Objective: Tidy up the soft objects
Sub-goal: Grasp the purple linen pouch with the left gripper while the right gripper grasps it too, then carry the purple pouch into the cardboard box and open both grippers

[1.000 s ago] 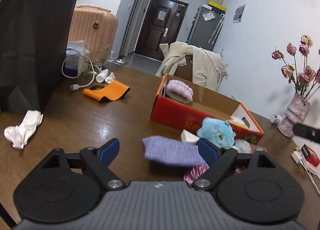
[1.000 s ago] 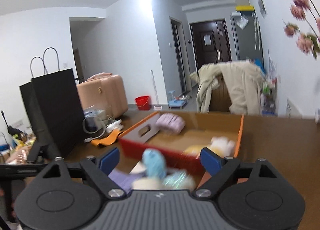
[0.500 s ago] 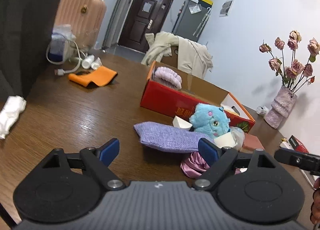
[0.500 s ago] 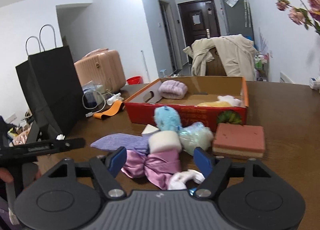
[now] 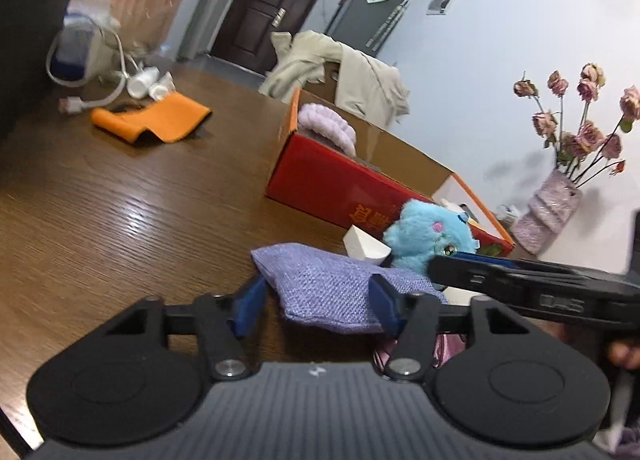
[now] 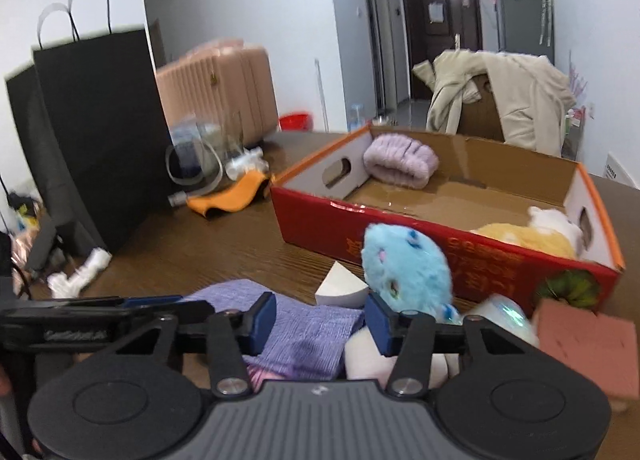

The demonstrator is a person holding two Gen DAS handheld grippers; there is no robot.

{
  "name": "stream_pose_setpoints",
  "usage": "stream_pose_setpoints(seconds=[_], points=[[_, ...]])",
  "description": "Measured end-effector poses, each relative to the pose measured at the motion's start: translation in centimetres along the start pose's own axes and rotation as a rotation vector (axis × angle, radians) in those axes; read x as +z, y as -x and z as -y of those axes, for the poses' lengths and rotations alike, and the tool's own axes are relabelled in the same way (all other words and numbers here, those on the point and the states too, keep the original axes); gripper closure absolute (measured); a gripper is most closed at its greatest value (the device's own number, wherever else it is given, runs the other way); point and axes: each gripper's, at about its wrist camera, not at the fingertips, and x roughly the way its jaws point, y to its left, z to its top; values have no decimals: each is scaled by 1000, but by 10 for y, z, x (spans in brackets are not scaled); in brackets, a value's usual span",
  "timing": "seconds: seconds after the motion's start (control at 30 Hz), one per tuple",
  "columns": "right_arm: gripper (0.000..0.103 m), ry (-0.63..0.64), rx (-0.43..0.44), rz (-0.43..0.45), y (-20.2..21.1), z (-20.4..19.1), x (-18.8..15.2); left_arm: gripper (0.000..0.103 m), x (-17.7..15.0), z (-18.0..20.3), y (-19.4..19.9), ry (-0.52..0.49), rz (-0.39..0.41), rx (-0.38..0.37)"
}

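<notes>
Worktop (image 5: pixel 120 212) stock: purple cloth pouch (image 5: pixel 332 292) lying flat, your left claw (image 5: pixel 316 302) half-open astride its near end. Your right claw (image 6: pixel 320 318) gapes likewise above it, blue plush toy (image 6: pixel 404 268) just beside the red box (image 6: pixel 440 248).

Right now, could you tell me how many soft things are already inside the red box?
2: a rolled lilac towel in the far left corner of the red box, and a yellow plush toy at the right end. The near wall may hide others.
</notes>
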Motion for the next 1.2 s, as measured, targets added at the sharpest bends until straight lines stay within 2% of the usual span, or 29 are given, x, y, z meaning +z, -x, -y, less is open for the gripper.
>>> stream_pose_setpoints(seconds=[0.03,0.1,0.17,0.37,0.4,0.43,0.47,0.6,0.67,0.73,0.83,0.93,1.0,1.1,1.2], points=[[59,14,-17,-23,-9,-2,3,56,0,-4,-3,11,-11,-20],[60,44,-46,-67,-24,-4,4,71,1,-8,-8,27,-35,-34],[60,77,-51,-88,-31,-7,1,78,1,-10,-8,31,-35,-46],[60,138,-60,-186,-49,-18,2,83,0,-10,-9,15,-64,-63],[70,144,-66,-189,-52,-20,2,83,-1,-8,-9,5,-65,-61],[91,149,-75,-181,-53,-21,2,83,-2,-7,-10,-2,-68,-52],[98,156,-84,-166,-52,-23,2,83,-1,-8,-11,-1,-70,-49],[103,139,-34,-64,-37,-26,1,89,-1,-10,-1,-7,-31,-67],[103,137,-19,-30,-23,-31,0,92,-1,-6,10,-23,-9,-84],[103,146,-12,-4,-7,-38,-2,93,-3,3,25,-53,14,-71],[97,143,-4,-36,5,-38,-10,93,-9,9,40,-72,13,-17],[88,100,-26,-54,11,-31,-23,93,-21,-1,44,-39,-38,59],[79,49,16,-37,20,-27,-29,93,-28,-10,47,-7,-57,113],[79,30,107,-21,28,-35,-35,92,-32,-18,55,3,-47,169],[76,6,158,-11,22,-44,-35,92,-30,-23,58,-2,-41,182]])
